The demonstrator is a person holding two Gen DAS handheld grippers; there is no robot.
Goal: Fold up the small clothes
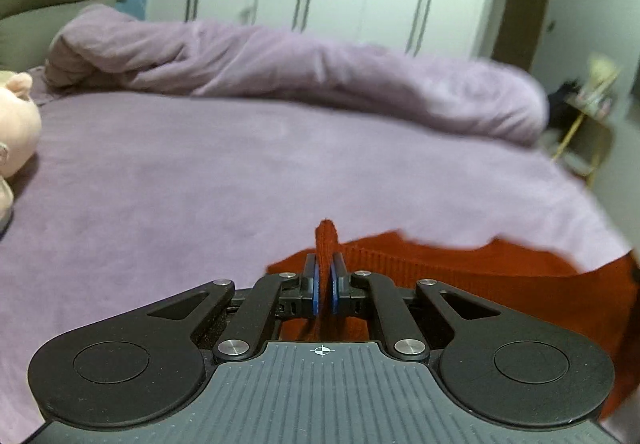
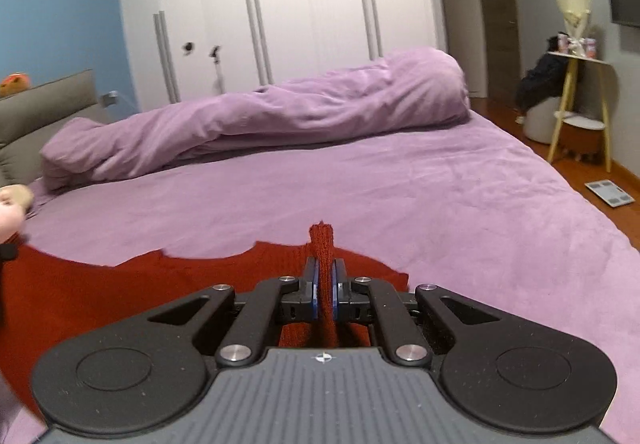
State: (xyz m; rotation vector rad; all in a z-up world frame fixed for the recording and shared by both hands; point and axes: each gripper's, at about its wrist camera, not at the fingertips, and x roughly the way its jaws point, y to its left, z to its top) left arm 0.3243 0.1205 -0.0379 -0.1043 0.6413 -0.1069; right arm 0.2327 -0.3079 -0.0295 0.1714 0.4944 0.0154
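A red knitted garment hangs between both grippers over the purple bed. My left gripper is shut on one pinched edge of it, a tuft of red knit sticking up between the blue pads. In the right wrist view the same red garment spreads to the left. My right gripper is shut on another pinched edge of it, with red knit standing up between its pads. The left wrist view is blurred by motion.
The purple bed sheet stretches ahead. A rolled purple duvet lies along the far side. A pink plush toy sits at the left. White wardrobes stand behind, and a small side table and a scale are at the right.
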